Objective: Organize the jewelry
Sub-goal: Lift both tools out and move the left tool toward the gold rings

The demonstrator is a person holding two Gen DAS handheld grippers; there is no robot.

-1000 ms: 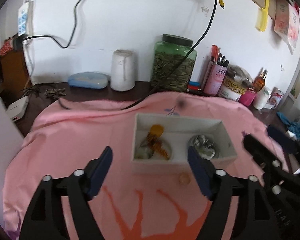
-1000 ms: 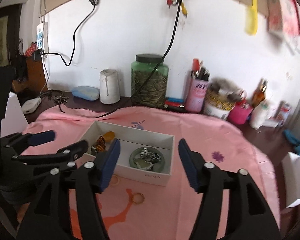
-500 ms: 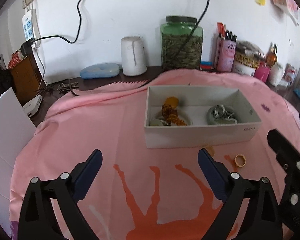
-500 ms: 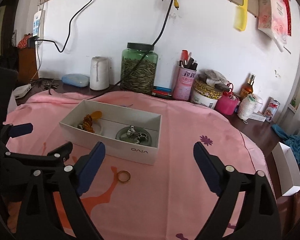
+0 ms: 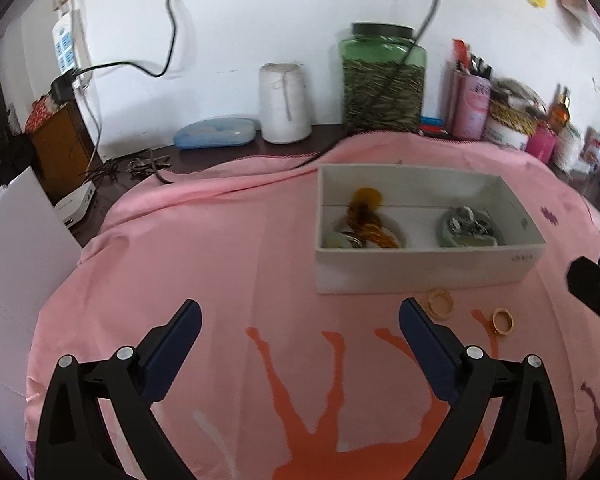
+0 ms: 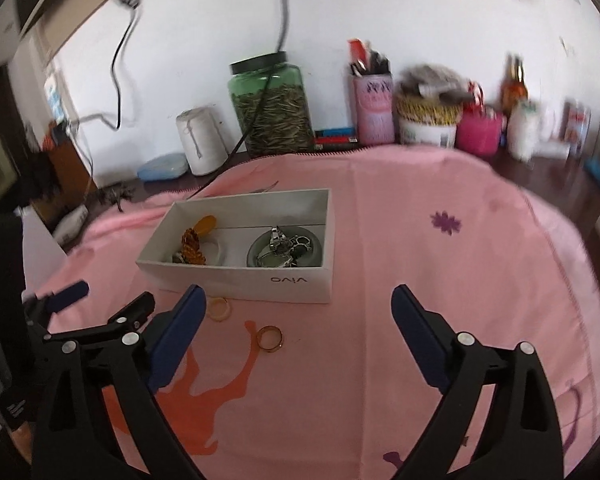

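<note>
A white box (image 5: 424, 270) (image 6: 244, 280) lies on the pink cloth. It holds amber jewelry (image 5: 366, 222) (image 6: 192, 244) on its left and a grey dish of silver pieces (image 5: 468, 226) (image 6: 286, 246) on its right. Two gold rings lie on the cloth in front of the box: a pale one (image 5: 440, 304) (image 6: 219, 307) and a darker one (image 5: 503, 321) (image 6: 270, 337). My left gripper (image 5: 298, 344) is open and empty, short of the box. My right gripper (image 6: 298, 320) is open and empty, with the darker ring between its fingers' line.
At the back stand a green jar (image 5: 384, 80), a white roll (image 5: 284, 104), a blue case (image 5: 216, 138), a pink pen cup (image 6: 374, 102) and bottles (image 6: 516, 92). A white panel (image 5: 16, 248) stands at the left. A black cable (image 5: 300, 160) crosses the cloth's far edge.
Both grippers pulled back from the box and opened wider over the second. The right wrist view has since turned and come closer to the rings again.
</note>
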